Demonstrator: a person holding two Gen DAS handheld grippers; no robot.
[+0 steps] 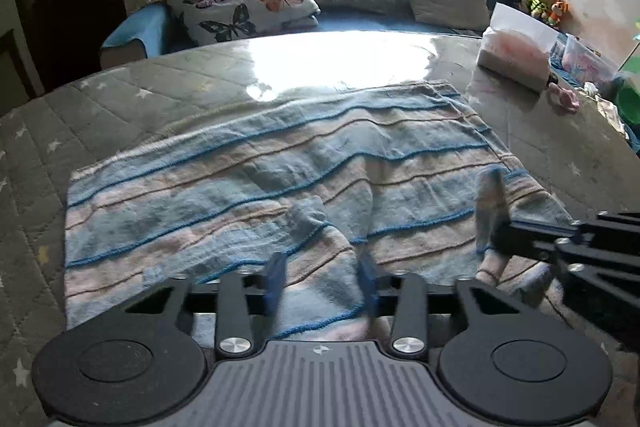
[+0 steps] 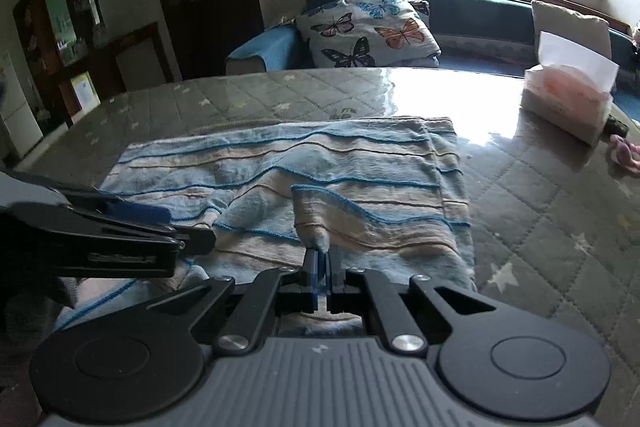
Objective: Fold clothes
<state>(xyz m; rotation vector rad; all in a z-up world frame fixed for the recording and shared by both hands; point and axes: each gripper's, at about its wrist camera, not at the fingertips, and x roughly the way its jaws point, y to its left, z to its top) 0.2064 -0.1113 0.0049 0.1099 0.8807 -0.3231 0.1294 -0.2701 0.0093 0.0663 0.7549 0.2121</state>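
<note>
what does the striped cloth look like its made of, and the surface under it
Striped cloth: looks like soft, fuzzy terry or fleece, matte, with raised blue ribs across pale blue and beige bands. Table surface: quilted grey star-print fabric, apparently under clear glossy plastic or glass, since it mirrors the window glare.

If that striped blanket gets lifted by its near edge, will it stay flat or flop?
Probably flop: the striped blanket already wrinkles and folds where the right gripper pinches it. Its fuzzy weave looks unlikely to slip, and it seems light.

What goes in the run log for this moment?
task: fold clothes | right claw: shut on striped towel fold | left claw: open astride a towel ridge | surface: quilted table cover
</note>
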